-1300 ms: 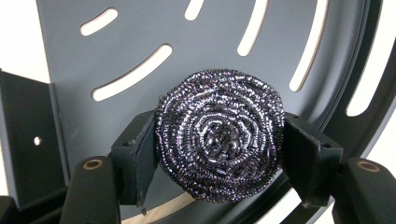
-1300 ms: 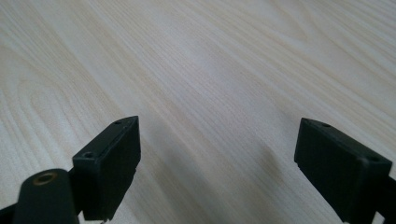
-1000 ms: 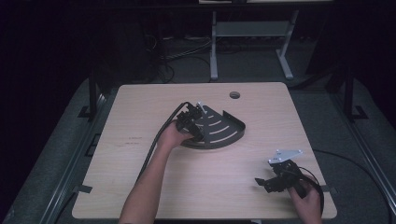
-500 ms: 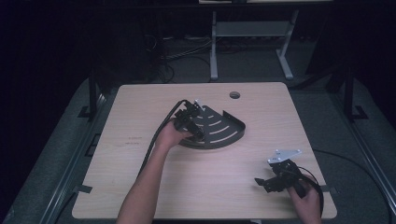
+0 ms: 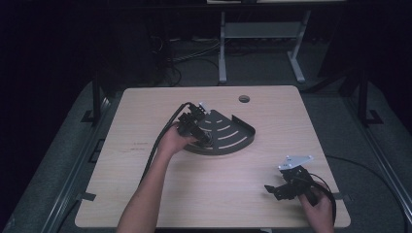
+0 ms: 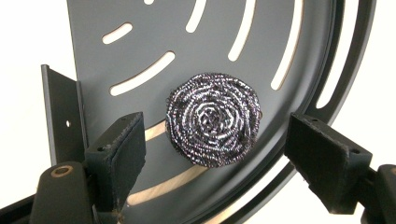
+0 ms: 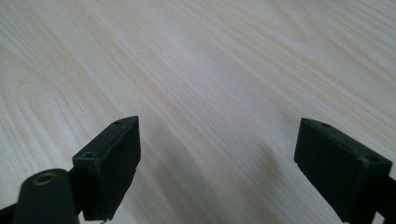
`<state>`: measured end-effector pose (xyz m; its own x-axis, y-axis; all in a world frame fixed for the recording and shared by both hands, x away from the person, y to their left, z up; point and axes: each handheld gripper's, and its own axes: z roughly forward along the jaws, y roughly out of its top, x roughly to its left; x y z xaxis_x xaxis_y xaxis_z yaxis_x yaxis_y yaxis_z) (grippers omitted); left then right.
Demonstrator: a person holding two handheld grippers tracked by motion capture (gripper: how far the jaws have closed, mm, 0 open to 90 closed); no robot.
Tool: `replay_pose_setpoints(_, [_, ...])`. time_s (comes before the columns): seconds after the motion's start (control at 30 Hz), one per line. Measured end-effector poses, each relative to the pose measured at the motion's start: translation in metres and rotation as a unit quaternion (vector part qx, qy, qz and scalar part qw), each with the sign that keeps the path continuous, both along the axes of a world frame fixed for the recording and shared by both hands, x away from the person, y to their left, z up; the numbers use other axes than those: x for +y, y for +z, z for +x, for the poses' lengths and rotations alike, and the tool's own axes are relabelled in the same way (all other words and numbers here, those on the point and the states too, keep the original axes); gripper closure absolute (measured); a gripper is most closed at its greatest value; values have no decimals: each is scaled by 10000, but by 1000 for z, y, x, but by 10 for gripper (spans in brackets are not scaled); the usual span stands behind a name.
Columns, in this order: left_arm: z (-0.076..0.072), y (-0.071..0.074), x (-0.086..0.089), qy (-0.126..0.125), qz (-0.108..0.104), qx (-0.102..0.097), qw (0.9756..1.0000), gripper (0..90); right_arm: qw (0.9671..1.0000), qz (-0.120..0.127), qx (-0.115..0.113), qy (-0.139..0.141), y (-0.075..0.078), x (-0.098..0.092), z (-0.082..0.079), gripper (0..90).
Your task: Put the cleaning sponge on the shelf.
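Nearest the person, the right gripper (image 5: pixel 286 187) rests low over the bare wooden surface (image 5: pixel 145 194) at its near right corner, jaws spread wide with nothing between them. Farther off, the left gripper (image 6: pixel 215 154) hangs over a dark slotted quarter-round corner shelf (image 5: pixel 233 133) lying flat mid-surface, jaws wide apart on either side of a steel wool scourer (image 6: pixel 213 119) that sits on the shelf's plate without touching either pad. Judging by this, the scourer has its place on the shelf and little remains. Count: one scourer, one shelf, two grippers.
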<state>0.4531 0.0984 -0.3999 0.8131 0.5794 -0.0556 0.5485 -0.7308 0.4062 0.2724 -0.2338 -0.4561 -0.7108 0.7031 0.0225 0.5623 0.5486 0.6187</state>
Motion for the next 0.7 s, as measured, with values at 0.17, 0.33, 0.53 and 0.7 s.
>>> replay_pose_setpoints(0.17, [-5,4,4,17,-59,-67,10000,201,10000,-3,-23,-8,0,0,0,141])
replay_pose_setpoints(0.33, [-11,9,9,43,-176,-110,9998,200,10000,-19,2,-22,0,1,1,141])
replay_pose_setpoints(0.53, [-15,8,11,25,-140,-92,9999,195,10000,-30,-10,2,0,3,1,140])
replay_pose_setpoints(0.7, [-20,10,13,16,-143,-111,9998,194,10000,-36,-6,15,0,5,2,140])
